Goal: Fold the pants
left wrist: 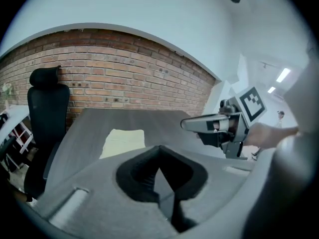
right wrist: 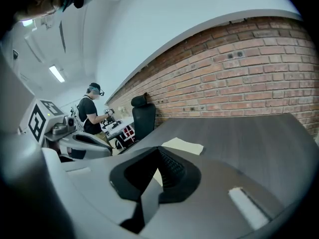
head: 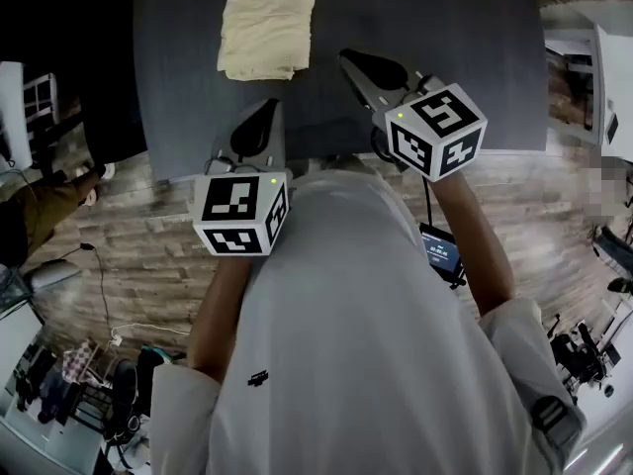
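Pants [head: 267, 28] folded into cream rectangle, lying flat on dark bench [head: 475, 57], upper centre of head view. Left gripper [head: 260, 119] below pants toward near bench edge, jaws pressed together, nothing between. Right gripper [head: 353, 64] to right of pants, jaws also pressed together, empty. Neither gripper touches cloth. Black chair [left wrist: 47, 113] at left side of bench, brick wall [left wrist: 124, 68] behind. Person [right wrist: 89, 114] stands in background, left part of right gripper view.

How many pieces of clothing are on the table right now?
1: the folded cream pants, on the far side of the table, left of middle in the head view. Its visible top shows nothing else.
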Motion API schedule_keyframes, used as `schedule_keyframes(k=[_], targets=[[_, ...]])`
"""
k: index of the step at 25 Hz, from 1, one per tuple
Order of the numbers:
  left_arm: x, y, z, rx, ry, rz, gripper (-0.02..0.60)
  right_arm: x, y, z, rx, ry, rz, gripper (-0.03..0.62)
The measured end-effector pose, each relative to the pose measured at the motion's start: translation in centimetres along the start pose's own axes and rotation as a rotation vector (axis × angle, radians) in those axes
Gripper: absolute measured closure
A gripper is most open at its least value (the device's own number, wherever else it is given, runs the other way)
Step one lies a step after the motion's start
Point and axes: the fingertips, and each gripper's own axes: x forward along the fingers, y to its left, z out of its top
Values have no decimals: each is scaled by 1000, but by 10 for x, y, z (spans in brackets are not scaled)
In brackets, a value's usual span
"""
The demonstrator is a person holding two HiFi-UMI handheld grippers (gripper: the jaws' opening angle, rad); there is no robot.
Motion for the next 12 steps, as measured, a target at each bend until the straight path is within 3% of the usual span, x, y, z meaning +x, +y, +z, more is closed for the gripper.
schedule_keyframes(k=[12], targets=[[-37,-103,-20,37,-44,-39,577,-119,40,-51,23,-58,-11,588]])
